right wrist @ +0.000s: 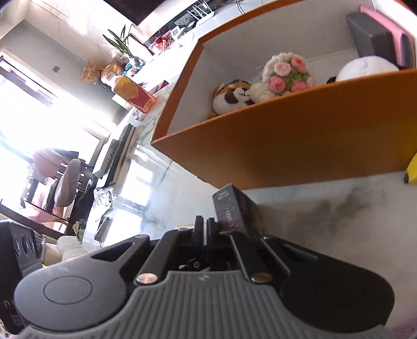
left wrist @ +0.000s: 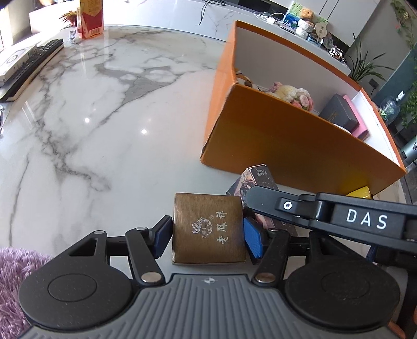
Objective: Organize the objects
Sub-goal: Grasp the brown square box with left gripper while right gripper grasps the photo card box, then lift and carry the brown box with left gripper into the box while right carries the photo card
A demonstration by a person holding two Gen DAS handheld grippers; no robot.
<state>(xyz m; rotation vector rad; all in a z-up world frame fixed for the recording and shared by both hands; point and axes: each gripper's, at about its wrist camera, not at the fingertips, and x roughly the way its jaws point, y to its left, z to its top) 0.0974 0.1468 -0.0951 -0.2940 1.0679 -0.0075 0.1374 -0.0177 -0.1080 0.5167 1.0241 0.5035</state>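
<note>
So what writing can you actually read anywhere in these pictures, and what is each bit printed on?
"老凤祥": brown box between the left claw's blue pads.
"DAS": black body of the right claw as it crosses the left view.
"CARD": dark card box beside the right claw.
Smaller print on the card box, and on the red carton: too small or blurred.

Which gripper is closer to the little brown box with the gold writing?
Left. The left gripper has its fingers on either side of the brown box. The right gripper is shut beside the dark card box, further right.
</note>
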